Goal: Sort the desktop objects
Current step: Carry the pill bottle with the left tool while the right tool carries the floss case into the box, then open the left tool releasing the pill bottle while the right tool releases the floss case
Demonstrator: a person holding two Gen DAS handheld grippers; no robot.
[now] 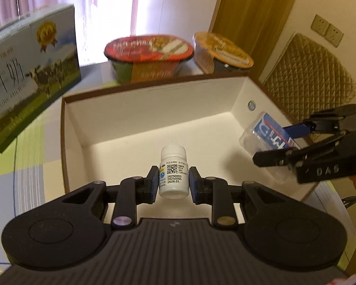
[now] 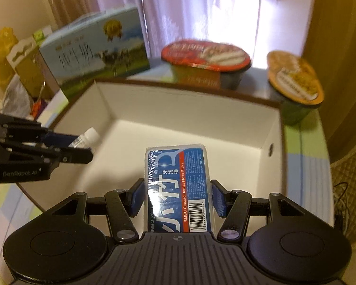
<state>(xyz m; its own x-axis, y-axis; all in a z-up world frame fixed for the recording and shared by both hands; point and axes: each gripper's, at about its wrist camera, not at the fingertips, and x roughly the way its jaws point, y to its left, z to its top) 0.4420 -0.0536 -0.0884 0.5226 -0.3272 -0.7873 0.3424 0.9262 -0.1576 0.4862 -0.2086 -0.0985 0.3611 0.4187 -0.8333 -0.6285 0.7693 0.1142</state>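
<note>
A white pill bottle [image 1: 173,172] with a QR label sits between the blue pads of my left gripper [image 1: 173,182], which is shut on it over the near edge of an open white box [image 1: 154,99]. My right gripper [image 2: 176,196] is shut on a clear floss pick case with a blue label [image 2: 178,185], held above the same box [image 2: 189,102]. In the left wrist view the right gripper [image 1: 289,140] comes in from the right with the floss case [image 1: 265,135] over the box's right wall. In the right wrist view the left gripper [image 2: 83,146] and the bottle's cap [image 2: 89,136] show at the left.
Behind the box stand a milk carton case [image 1: 30,71], a red-lidded instant noodle bowl [image 1: 149,52] and an orange-lidded cup [image 1: 223,49]. The table wears a pale checked cloth [image 1: 26,166]. A quilted chair back [image 1: 308,78] stands to the right; bags and clutter [image 2: 14,71] lie left.
</note>
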